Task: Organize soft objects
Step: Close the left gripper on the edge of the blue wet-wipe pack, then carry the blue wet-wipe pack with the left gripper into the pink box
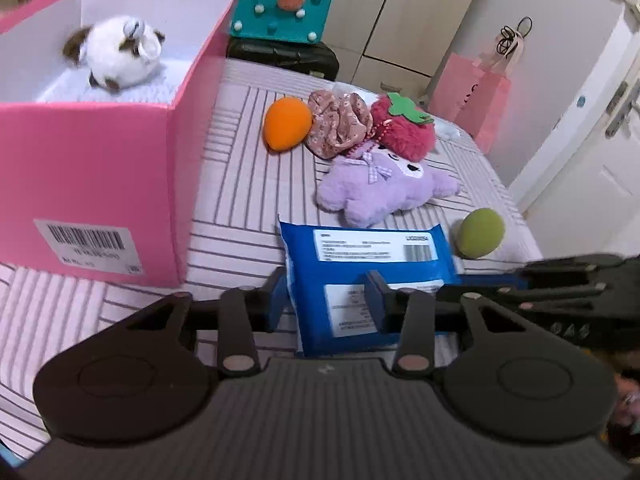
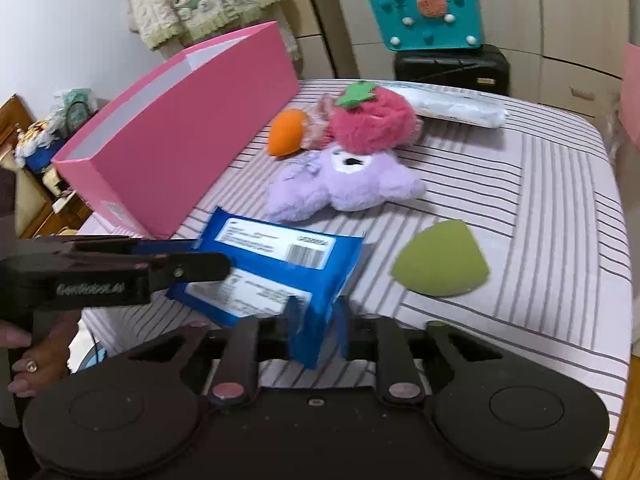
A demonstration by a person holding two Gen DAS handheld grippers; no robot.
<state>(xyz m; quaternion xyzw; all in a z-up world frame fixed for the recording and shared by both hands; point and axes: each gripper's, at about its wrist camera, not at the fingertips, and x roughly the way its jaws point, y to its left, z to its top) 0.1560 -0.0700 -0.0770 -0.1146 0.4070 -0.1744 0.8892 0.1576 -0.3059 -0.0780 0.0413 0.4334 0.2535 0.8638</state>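
Both my grippers, left (image 1: 328, 296) and right (image 2: 316, 320), clamp the blue pack (image 2: 272, 264) just ahead. It looks light, soft and slippery; edges grip best.

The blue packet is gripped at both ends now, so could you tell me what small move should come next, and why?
Probably lift the blue packet toward the pink box. The right hand-held gripper pinches its near corner, the left hand-held gripper straddles its other end, and only a white plush lies inside.
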